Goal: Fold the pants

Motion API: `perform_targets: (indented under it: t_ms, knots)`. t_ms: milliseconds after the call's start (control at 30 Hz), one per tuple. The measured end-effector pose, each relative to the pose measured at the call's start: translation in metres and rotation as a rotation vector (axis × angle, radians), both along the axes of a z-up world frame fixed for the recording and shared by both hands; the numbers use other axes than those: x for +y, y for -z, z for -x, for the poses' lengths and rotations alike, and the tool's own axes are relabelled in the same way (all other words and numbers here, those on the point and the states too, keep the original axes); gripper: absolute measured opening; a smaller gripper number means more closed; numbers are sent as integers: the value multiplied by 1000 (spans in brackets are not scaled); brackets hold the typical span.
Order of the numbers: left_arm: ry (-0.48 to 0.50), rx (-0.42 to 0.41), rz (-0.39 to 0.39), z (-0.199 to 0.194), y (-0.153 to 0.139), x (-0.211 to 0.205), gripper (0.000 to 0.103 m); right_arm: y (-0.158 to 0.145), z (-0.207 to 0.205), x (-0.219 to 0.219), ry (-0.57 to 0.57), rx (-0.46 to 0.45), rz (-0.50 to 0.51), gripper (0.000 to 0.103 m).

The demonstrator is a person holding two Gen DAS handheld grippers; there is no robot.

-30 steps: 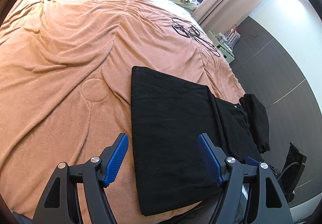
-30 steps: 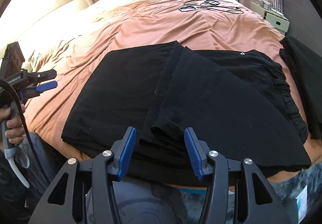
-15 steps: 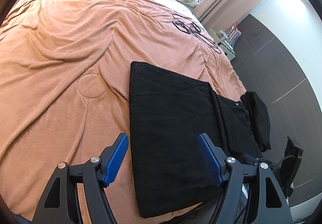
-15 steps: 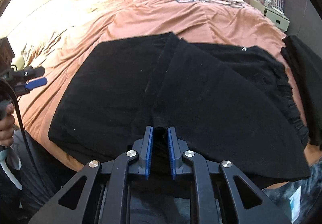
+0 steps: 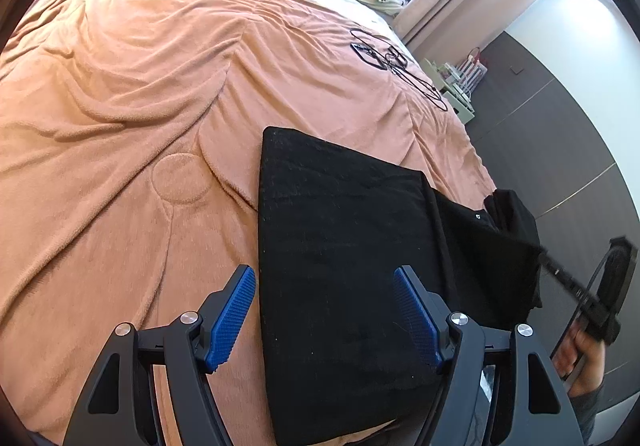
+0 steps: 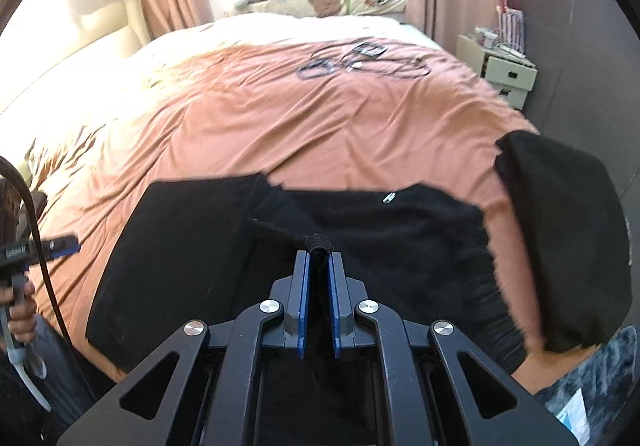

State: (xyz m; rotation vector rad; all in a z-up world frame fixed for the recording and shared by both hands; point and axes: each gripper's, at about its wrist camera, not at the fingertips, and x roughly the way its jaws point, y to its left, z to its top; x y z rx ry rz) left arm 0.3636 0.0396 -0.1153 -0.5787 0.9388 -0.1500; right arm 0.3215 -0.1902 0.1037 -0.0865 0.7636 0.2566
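Black pants (image 5: 340,226) lie folded on the orange blanket (image 5: 120,125) near the bed's front edge. My left gripper (image 5: 322,274) hovers open over their left edge, with nothing between its blue pads. My right gripper (image 6: 319,254) is closing tight on a bunched fold of the pants (image 6: 180,246) and holds it raised off the bed, so the cloth hangs from the pads. The right gripper also shows blurred at the right of the left wrist view. The left gripper (image 6: 40,248) appears at the left edge of the right wrist view, held by a hand.
A second black garment (image 6: 568,246) lies at the bed's right edge. Black cables and small devices (image 6: 360,63) sit far back on the blanket. Pillows and soft toys (image 6: 320,1) line the window end. A white nightstand (image 6: 508,73) stands right of the bed.
My right gripper shut on a fold at the pants' near edge and lifted it up and forward, dragging the cloth. The left gripper stayed open and barely moved.
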Motion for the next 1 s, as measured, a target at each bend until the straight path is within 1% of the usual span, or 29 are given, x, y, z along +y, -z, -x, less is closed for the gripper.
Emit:
perform_targets:
  t_ms: [67, 200, 367, 600, 700, 767, 867, 900, 933, 1000]
  knots:
    - [-4, 3, -3, -2, 0, 0, 73, -11, -7, -9, 17, -27, 16, 6]
    - [-8, 5, -13, -6, -2, 0, 73, -23, -21, -21, 37, -45, 17, 5]
    - [-16, 12, -23, -13, -2, 0, 73, -30, -45, -33, 53, -52, 26, 4]
    - [-29, 30, -33, -23, 0, -2, 73, -19, -81, -36, 67, -42, 55, 3]
    - [-30, 38, -35, -26, 3, -3, 73, -13, -98, -43, 88, -27, 47, 2]
    - [-29, 45, -38, -28, 5, -5, 73, -6, -112, -45, 96, -12, 60, 2]
    - [-26, 61, -39, -31, 9, -7, 73, 4, -125, -46, 130, 18, 76, 3]
    - [-25, 64, -39, -32, 10, -8, 73, 6, -125, -48, 144, 19, 79, 5]
    - [-23, 65, -39, -32, 10, -9, 73, 4, -128, -50, 150, 22, 76, 6]
    - [-19, 64, -43, -32, 10, -10, 73, 2, -125, -54, 146, 33, 35, 8]
